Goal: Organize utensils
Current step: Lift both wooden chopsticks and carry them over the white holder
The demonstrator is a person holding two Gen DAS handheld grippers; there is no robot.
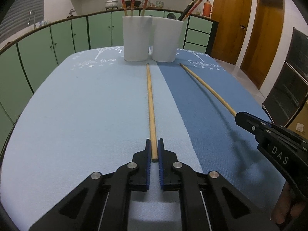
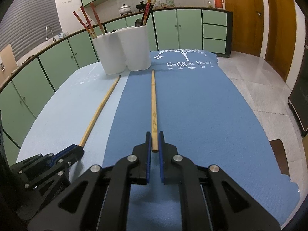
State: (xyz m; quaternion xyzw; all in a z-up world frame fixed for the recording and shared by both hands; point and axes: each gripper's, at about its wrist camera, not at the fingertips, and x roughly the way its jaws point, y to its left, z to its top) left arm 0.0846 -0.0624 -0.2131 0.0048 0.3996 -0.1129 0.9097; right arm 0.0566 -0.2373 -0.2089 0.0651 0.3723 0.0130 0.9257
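Pale wood chopsticks (image 1: 151, 107); white holders (image 1: 136, 38); light-blue mat (image 1: 77, 105); darker blue mat (image 2: 192, 105), white tree print.

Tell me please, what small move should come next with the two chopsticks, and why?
Probably lift both. The left gripper is shut on the near end of one bamboo chopstick, the right gripper on the other chopstick. Both sticks seem to lie along the mat, tips toward the white holders, so raising them comes first.

Two chopsticks (image 1: 150, 107) (image 1: 207, 88) side by side on mat (image 1: 77, 105), cups (image 1: 135, 38) (image 1: 166, 39) behind.
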